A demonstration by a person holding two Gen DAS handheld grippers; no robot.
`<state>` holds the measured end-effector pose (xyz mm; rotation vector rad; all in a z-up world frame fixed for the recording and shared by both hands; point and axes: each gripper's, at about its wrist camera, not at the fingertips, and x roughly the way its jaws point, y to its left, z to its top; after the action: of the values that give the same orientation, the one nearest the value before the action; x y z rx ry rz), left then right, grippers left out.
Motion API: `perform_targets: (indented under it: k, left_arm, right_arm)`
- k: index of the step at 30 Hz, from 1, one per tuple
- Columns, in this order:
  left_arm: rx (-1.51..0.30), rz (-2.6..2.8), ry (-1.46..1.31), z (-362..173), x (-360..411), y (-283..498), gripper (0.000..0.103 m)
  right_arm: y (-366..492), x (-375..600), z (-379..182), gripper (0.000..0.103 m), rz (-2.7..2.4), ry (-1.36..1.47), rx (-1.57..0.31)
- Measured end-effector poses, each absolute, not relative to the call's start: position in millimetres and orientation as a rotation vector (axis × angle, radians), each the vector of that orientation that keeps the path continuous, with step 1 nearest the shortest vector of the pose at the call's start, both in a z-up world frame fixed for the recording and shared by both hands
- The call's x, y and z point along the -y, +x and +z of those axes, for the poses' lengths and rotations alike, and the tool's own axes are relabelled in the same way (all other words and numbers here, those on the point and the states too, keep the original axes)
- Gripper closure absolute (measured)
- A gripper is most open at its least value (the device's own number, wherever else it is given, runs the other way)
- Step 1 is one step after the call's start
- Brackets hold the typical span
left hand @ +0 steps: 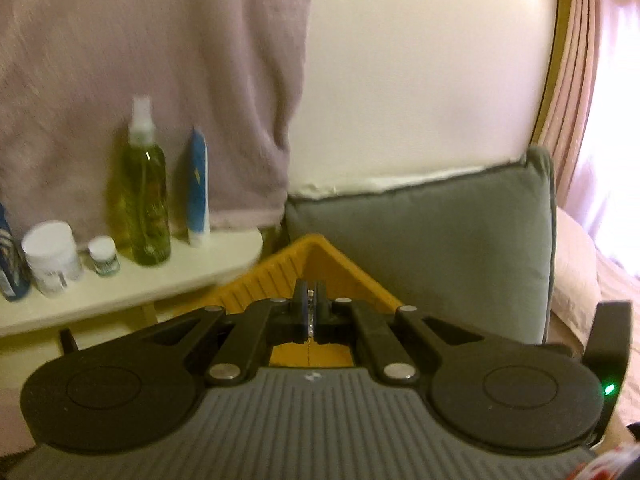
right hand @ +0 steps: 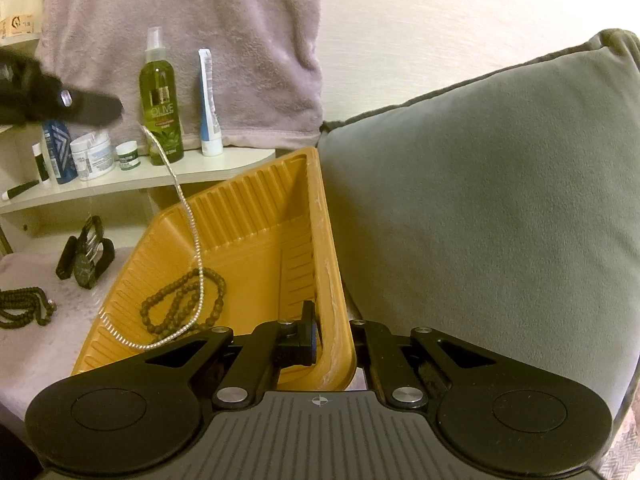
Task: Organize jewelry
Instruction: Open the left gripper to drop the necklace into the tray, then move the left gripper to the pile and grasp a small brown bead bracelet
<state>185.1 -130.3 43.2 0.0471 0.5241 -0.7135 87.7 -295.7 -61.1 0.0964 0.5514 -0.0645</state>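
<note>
Jaws of right gripper clamped on orange tray rim, beside grey cushion.

Orange ribbed tray, tilted, centre of the right wrist frame. Inside, lower left: dark beaded necklace, loosely coiled. Silver chain hanging from upper left down into the tray, its end draped over the near rim. Second dark bead strand at far left edge, outside the tray.

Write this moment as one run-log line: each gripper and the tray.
left gripper: shut on silver chain, dangling into tray | right gripper: shut on orange tray rim | tray holds: dark bead necklace
</note>
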Motion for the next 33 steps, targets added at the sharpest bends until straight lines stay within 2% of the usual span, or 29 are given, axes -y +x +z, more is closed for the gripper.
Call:
perform_targets:
  k: [4,6,10,14,24,33]
  left_arm:
    - [-0.581,-0.720,0.051,28,135,192,0.099]
    - [-0.599,-0.718,0.042,22,133,194,0.095]
    - [-0.595,-0.671,0.026,24,119,197,0.093]
    - [-0.577,-0.579,0.010,27,89,196,0.086]
    - [-0.570,-0.284,0.013,0,18,178,0.082]
    - [-0.624,-0.161,0.090,-45,-5,165,0.082]
  right_arm:
    - [88,296,-61,0.098,-0.065,0.097,-0.553]
    - [88,296,-62,0.098,-0.065,0.098,-0.553]
    - [88,296,-62,0.098,-0.065,0.098,-0.553]
    - [88,296,-62,0.098,-0.065,0.098,-0.552]
    - [88,296,-61,0.098,-0.064,0.097,-0.553]
    - [88,297,-64,0.098,-0.064,0.092,-0.559]
